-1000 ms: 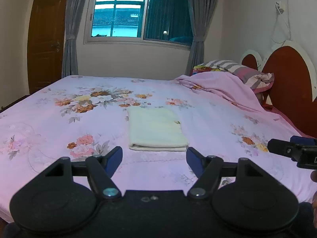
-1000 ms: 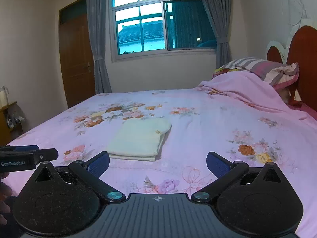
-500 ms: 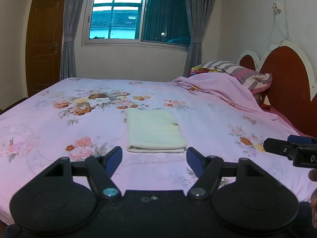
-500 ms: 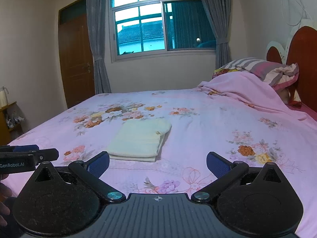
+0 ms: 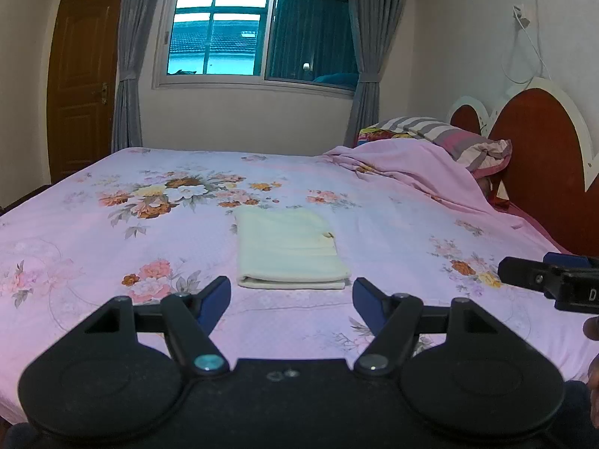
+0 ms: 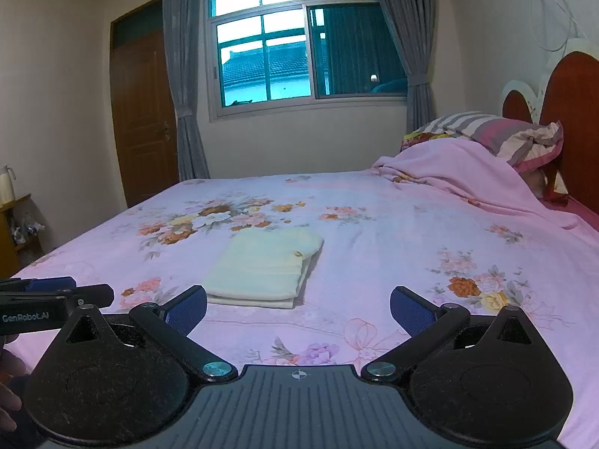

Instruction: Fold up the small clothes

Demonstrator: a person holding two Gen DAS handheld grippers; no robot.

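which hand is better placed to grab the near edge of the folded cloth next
Left, probably. The folded cloth lies straight ahead between the open left tongs, its near edge just beyond them. From the right tongs, also open, it sits off to the left.

You face a bed [image 5: 93, 247] in pink floral sheet | red headboard [image 5: 543, 172] on your right | striped pillow [image 6: 486, 127] | window [image 5: 258, 33], grey curtains [image 5: 129, 56] | brown door [image 6: 144, 112] left | cream walls

One folded cream cloth [image 5: 288, 249], one bed [image 5: 112, 247], two pillows [image 5: 449, 138] (stacked), two tongs [image 5: 290, 297], one window [image 5: 258, 26]
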